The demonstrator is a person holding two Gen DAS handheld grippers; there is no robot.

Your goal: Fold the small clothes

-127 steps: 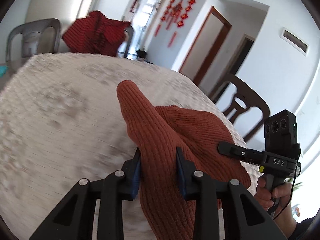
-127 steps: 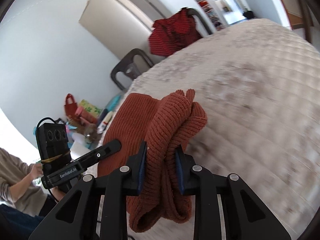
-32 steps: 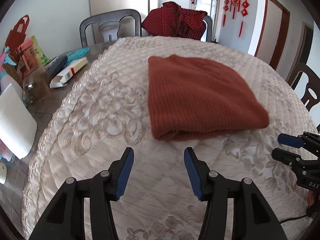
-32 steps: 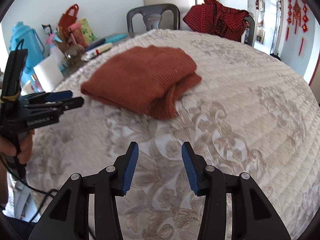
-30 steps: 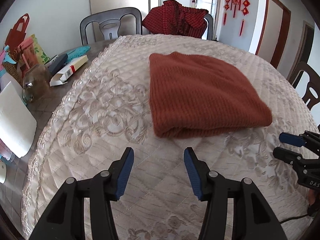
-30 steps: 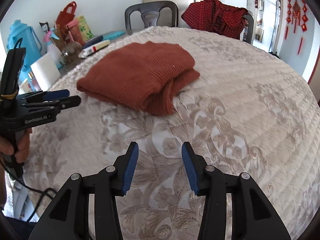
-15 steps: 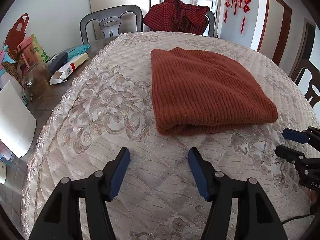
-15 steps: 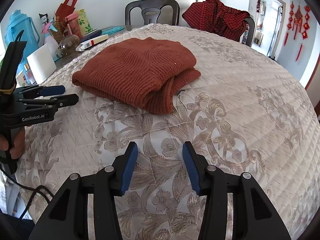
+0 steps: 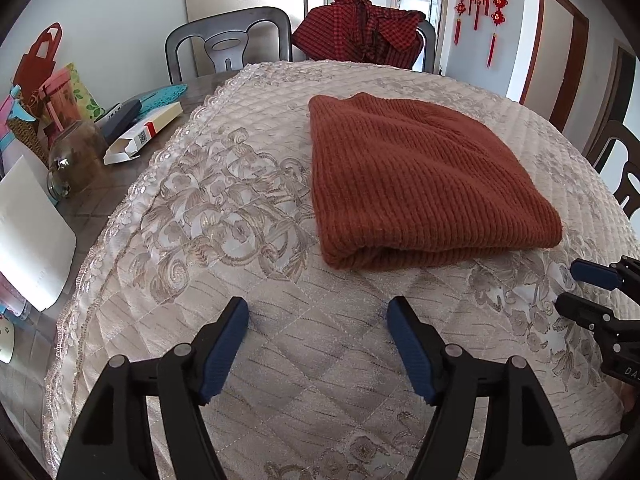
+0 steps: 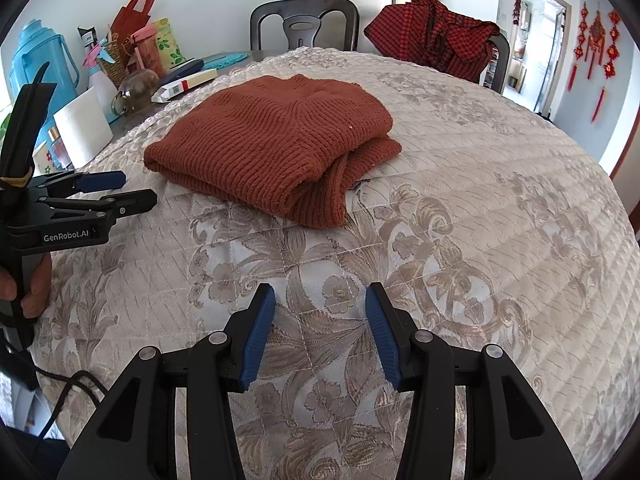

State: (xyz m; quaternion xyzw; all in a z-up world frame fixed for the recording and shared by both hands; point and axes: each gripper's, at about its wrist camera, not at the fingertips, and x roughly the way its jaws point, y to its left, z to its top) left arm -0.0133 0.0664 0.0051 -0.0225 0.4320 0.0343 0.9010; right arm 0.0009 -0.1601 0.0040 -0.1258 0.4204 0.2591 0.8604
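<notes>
A rust-red knitted sweater lies folded into a thick rectangle on the quilted cream tablecloth. In the right wrist view the same sweater shows its layered folded edge toward me. My left gripper hovers over bare cloth just short of the sweater's near fold; its jaws are opening and nothing is between them. My right gripper is open over the floral pattern, a little way from the sweater, holding nothing. Each gripper also appears from the side in the other's view: the right gripper and the left gripper.
A red checked garment hangs over a far chair. The table's left side holds a glass jar, a white carton, a paper roll, a blue jug and bags. Dark chairs ring the table.
Earlier both grippers held the sweater up; it now lies folded on the table, released. Over the last second the left jaws have spread wider, and both hands stayed about where they were.
</notes>
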